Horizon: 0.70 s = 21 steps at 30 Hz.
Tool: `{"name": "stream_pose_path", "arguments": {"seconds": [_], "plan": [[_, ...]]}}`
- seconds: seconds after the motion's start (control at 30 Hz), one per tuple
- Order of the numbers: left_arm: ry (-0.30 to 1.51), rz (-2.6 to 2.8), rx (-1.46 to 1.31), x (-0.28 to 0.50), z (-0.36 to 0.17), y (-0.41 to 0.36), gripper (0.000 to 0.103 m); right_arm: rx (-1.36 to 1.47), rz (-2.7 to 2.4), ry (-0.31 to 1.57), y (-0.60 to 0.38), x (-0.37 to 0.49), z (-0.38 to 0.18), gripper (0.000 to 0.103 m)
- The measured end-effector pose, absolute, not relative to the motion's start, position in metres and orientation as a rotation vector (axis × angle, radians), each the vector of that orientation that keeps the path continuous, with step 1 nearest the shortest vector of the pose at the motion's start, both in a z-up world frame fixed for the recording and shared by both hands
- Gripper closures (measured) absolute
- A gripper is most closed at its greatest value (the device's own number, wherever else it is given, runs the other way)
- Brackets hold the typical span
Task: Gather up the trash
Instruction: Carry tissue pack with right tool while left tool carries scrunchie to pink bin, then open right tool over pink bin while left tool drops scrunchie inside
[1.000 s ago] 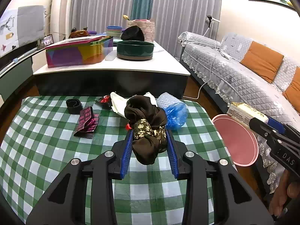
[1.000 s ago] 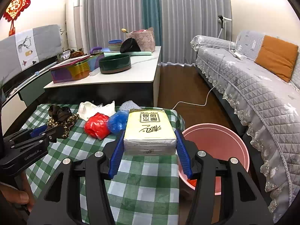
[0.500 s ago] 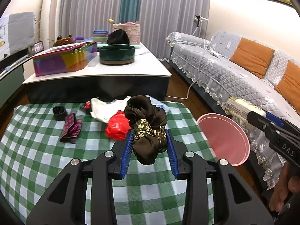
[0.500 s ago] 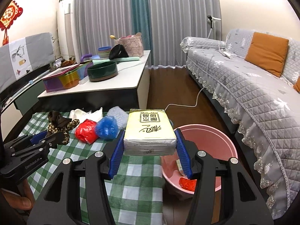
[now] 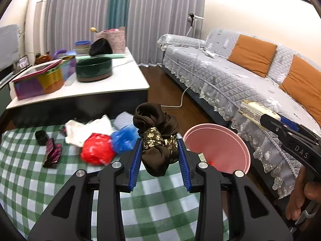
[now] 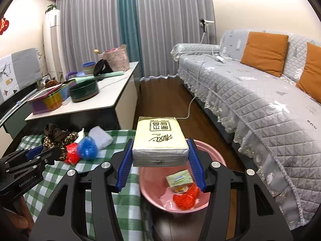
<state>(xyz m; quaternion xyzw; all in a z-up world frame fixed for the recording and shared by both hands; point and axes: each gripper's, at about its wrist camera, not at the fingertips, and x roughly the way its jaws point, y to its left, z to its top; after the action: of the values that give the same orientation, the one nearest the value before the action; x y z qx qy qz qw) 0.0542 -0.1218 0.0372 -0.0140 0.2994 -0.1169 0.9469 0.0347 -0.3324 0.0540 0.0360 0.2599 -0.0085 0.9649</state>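
Observation:
My left gripper (image 5: 160, 160) is shut on a dark brown cloth bundle with a gold pattern (image 5: 158, 140), held above the right edge of the green checked table (image 5: 40, 190). My right gripper (image 6: 160, 164) is shut on a yellow tissue pack (image 6: 159, 140), held over the pink bin (image 6: 152, 194). The bin (image 5: 220, 146) stands on the floor right of the table and holds a small carton (image 6: 179, 180) and a red wrapper (image 6: 185, 198). The right gripper and pack also show in the left wrist view (image 5: 254, 111).
On the table lie a red bag (image 5: 96, 150), a blue bag (image 5: 125, 138), white paper (image 5: 88, 128), a dark wrapper (image 5: 52, 154) and a black roll (image 5: 41, 137). A white counter (image 5: 120, 82) with bowls stands behind. A grey sofa (image 6: 260, 104) runs along the right.
Both grippers moved right toward the pink bin with their loads. The tissue pack now hangs over the bin; the bin's contents have come into view.

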Motion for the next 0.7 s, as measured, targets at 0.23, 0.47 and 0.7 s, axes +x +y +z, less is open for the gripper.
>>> {"name": "stream_pose_path", "arguments": {"seconds": [0.23, 0.47, 0.7], "plan": [[0.602, -0.3, -0.015, 0.069, 0.041, -0.155, 0.069, 0.1, -0.072, 0.52, -0.362, 0.04, 0.054, 0.05], [0.603, -0.365, 0.004, 0.086, 0.039, -0.19, 0.069, 0.143, -0.112, 0.532, -0.384, 0.05, 0.05, 0.05], [0.616, -0.434, 0.021, 0.104, 0.028, -0.218, 0.069, 0.157, -0.135, 0.535, -0.396, 0.059, 0.047, 0.05]]}}
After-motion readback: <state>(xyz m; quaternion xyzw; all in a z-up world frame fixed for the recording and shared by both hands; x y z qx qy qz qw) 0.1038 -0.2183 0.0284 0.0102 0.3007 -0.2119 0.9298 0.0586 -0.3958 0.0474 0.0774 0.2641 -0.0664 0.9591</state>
